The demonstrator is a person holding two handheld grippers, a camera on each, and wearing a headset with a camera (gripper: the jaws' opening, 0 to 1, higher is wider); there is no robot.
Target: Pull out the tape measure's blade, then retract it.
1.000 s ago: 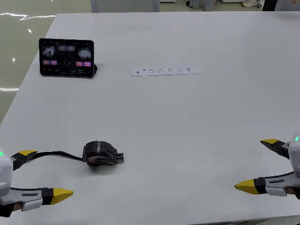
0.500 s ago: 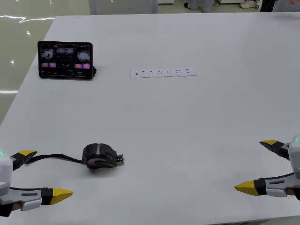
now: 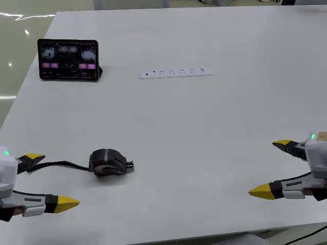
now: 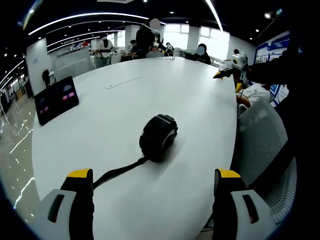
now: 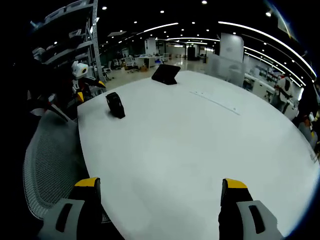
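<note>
- Your work surface is a large white table [image 3: 204,143] in an open hall with ceiling strip lights; a glossy floor shows beyond its far left edge.
- The tape measure [image 3: 108,163] is a dark, rounded case. It lies on its side near the table's front left edge, in front of your left gripper [image 3: 57,179].
- The blade's end hook sits at the case, on the side facing away from your left gripper.
- A black strap [image 3: 61,165] runs flat on the table from the case toward your left gripper. Its end lies just beside the farther jaw; you cannot tell whether the two touch.
- Your left gripper has its jaws wide apart and grips nothing. In the left gripper view, the strap passes between the two yellow tips.
- Your right gripper [image 3: 263,168] is at the table's front right edge, well apart from the tape measure. Its jaws are also spread, with bare table between them.
- A tablet [image 3: 68,59] stands propped at the far left with its screen lit.
- A white power strip [image 3: 176,72] lies flat to the right of the tablet, near the table's middle.
- A mesh chair back [image 5: 50,165] stands at the table's edge in the right gripper view.
</note>
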